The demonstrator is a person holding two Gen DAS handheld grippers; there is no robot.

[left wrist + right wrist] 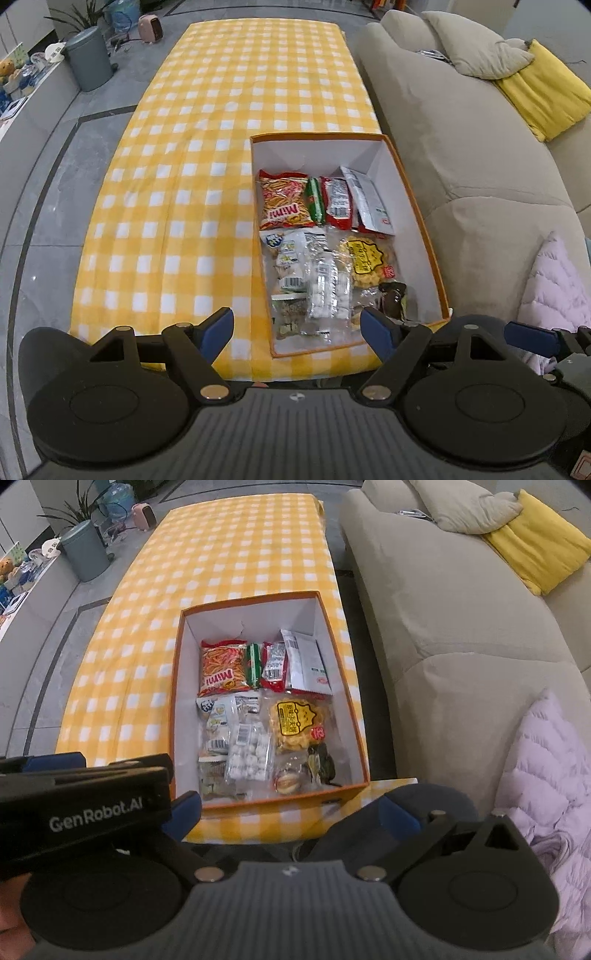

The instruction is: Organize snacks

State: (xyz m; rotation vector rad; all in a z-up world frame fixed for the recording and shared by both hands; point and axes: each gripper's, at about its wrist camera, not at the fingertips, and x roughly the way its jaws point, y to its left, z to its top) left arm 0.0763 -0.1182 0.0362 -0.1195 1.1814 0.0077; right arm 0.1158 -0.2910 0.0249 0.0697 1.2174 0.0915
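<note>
An orange box with white inner walls (317, 153) (251, 616) stands at the near right corner of a table under a yellow checked cloth (207, 147). Inside lie several snack packs: an orange Mimi bag (282, 201) (221, 668), green, red and white packs beside it, a yellow-labelled cracker bag (365, 264) (291, 722) and a clear bag of white sweets (328, 291) (247, 755). My left gripper (297, 332) hangs open above the box's near end, holding nothing. My right gripper (293, 812) is open too, above the table's near edge, just right of the left one (85, 801).
A beige sofa (461, 147) runs along the table's right side with a yellow cushion (543, 96) and a lilac quilted garment (554, 288). On the grey floor at far left stand a grey bin (88, 59), a pink heater (149, 24) and a low shelf with small items.
</note>
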